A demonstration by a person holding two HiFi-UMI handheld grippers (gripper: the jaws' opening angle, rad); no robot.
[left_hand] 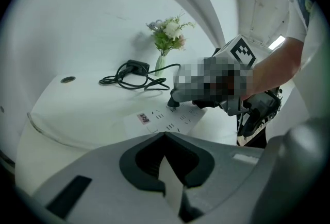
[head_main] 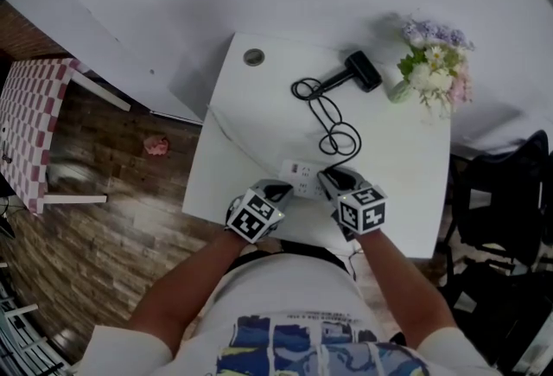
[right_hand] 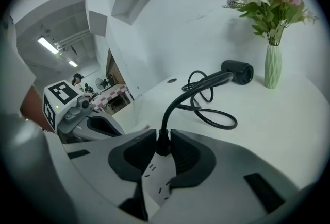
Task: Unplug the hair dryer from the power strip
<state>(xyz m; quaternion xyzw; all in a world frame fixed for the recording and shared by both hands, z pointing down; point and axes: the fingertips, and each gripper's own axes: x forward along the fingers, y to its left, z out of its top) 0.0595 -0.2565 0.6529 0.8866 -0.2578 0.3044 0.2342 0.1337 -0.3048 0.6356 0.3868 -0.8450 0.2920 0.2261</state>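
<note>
Right gripper view has the right claw (right_hand: 163,150) clamped on the hair dryer plug (right_hand: 163,136), seated in the power strip (right_hand: 156,181) just below, the left claw (left_hand: 166,164) nearly closed, seemingly bracing the strip; next, probably a straight upward pull.

No legible txt, red label (left_hand: 143,118) on pwr strip (left_hand: 172,121) too blurry

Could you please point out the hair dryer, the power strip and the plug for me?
Black plastic hair dryer (head_main: 363,70): head view, on its body.
White rectangular power strip (left_hand: 170,121): left gripper view, on its socket face.
Black plug (right_hand: 163,144): right gripper view, on its body.
</note>
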